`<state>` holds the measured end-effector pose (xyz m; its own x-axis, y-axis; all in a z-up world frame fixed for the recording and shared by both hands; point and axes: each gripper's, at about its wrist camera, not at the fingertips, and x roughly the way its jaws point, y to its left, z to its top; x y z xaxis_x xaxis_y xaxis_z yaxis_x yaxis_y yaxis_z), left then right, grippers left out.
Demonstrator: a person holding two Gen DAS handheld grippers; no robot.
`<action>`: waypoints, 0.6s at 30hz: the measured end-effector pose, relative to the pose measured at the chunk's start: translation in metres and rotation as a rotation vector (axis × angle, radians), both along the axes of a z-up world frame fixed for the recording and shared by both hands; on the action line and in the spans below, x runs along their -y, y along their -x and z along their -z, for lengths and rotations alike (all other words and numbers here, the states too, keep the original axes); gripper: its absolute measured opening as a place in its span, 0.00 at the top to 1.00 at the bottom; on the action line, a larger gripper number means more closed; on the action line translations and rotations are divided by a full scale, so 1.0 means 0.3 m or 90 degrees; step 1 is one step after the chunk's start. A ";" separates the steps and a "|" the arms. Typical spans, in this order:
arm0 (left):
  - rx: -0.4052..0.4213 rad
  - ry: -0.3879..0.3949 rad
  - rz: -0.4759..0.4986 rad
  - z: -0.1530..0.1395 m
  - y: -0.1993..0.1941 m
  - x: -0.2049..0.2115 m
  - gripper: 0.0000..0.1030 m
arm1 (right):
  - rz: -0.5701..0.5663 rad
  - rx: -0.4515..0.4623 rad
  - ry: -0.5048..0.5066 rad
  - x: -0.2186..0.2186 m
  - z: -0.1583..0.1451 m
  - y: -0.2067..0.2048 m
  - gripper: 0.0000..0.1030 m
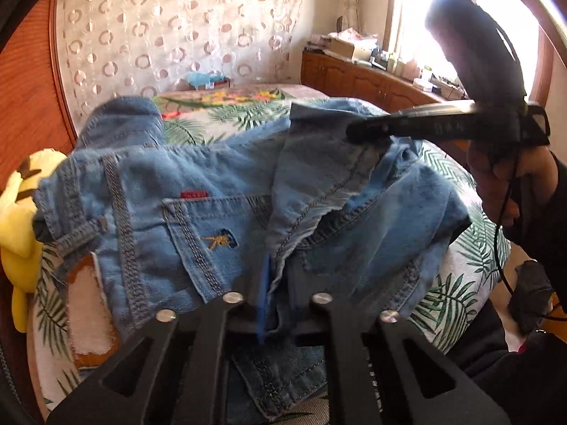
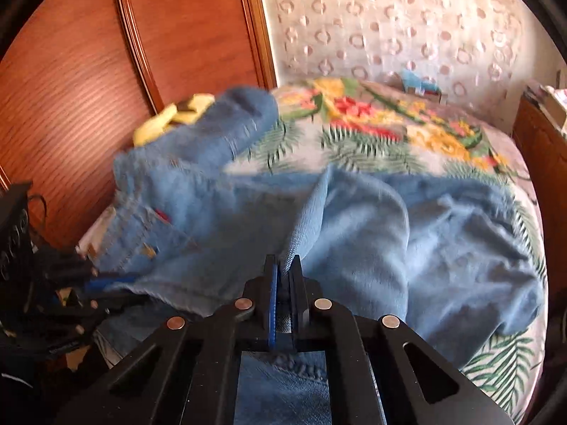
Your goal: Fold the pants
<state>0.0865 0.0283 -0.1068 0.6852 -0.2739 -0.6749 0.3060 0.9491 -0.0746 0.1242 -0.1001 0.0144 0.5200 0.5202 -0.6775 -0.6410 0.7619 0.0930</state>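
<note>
Lying crumpled across the bed (image 2: 418,148), the pants (image 1: 149,191) are blue denim, with the waistband end and a back pocket (image 1: 209,233) just ahead of and to the left of the left hand-held gripper (image 1: 274,304), whose jaws stand clenched on a fold of the denim rising straight from their tips. The right hand-held gripper (image 2: 283,276) is likewise clenched on a ridge of paler denim that runs up and away from its tips, with the looser, bunched cloth spreading to its right and one leg (image 2: 212,124) trailing off to its far left towards the wooden headboard (image 2: 71,88). Seen from the left wrist, the right hand-held gripper's fingers reach in from the right over the far part of the garment, so both tools hold the same piece of clothing close together. The pants' long axis seems to run roughly crosswise in front of both hand-held grippers, and the left hand looks nearer the waistband. Judging from this, the coming move likely calls for drawing the two held points apart to spread the cloth flat. A yellow soft toy (image 1: 17,219) sits to the far left, beside the pants on the palm-leaf bedspread (image 1: 457,297).
</note>
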 end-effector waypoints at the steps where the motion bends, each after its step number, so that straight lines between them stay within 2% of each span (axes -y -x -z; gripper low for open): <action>1: 0.010 0.008 -0.001 -0.017 0.014 -0.007 0.93 | -0.002 0.009 -0.012 -0.006 -0.027 0.004 0.95; 7: 0.065 0.042 -0.010 -0.118 0.134 -0.077 0.96 | -0.035 0.056 -0.044 -0.078 -0.171 0.035 0.96; 10: 0.069 0.043 -0.019 -0.131 0.158 -0.109 0.96 | -0.060 0.079 -0.044 -0.137 -0.228 0.057 0.96; 13: 0.050 0.047 -0.017 -0.120 0.144 -0.117 0.94 | -0.085 0.097 -0.038 -0.207 -0.268 0.078 0.96; 17: 0.023 0.054 -0.021 -0.081 0.082 -0.115 0.56 | -0.097 0.120 -0.014 -0.263 -0.275 0.082 0.96; 18: 0.019 0.060 -0.017 -0.070 0.076 -0.111 0.54 | -0.096 0.119 -0.011 -0.261 -0.274 0.064 0.96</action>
<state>0.0637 0.0616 -0.0859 0.7122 -0.3165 -0.6265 0.2835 0.9462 -0.1558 0.1051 -0.0219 0.0966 0.5517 0.6123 -0.5664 -0.7544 0.6559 -0.0257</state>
